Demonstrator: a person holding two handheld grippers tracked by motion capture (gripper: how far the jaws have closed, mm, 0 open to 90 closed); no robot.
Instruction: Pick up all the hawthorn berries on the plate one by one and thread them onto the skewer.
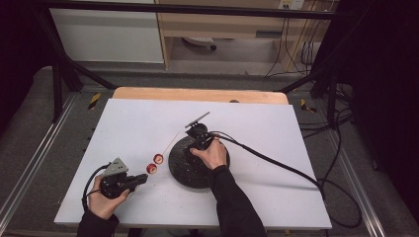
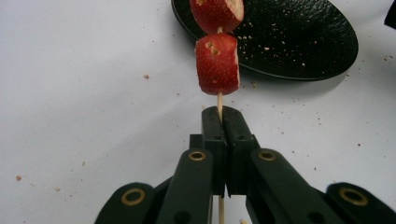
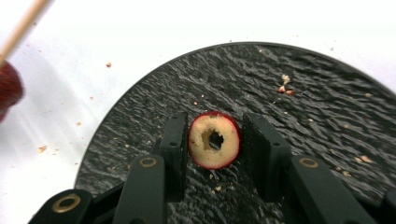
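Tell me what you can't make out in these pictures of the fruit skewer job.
- Skewer: in the left gripper view its lower part is hidden between the shut jaws of the left hand-held gripper.
- Top fruit piece: cut off by the upper edge there.
- Cored fruit slice: in the right gripper view, the right hand-held gripper flanks it on the plate; contact unclear.

plate (image 3: 289,121): black, rough textured, matt | skewer (image 2: 219,103): thin wood | fruit pcs (image 2: 217,63): red skin, glossy
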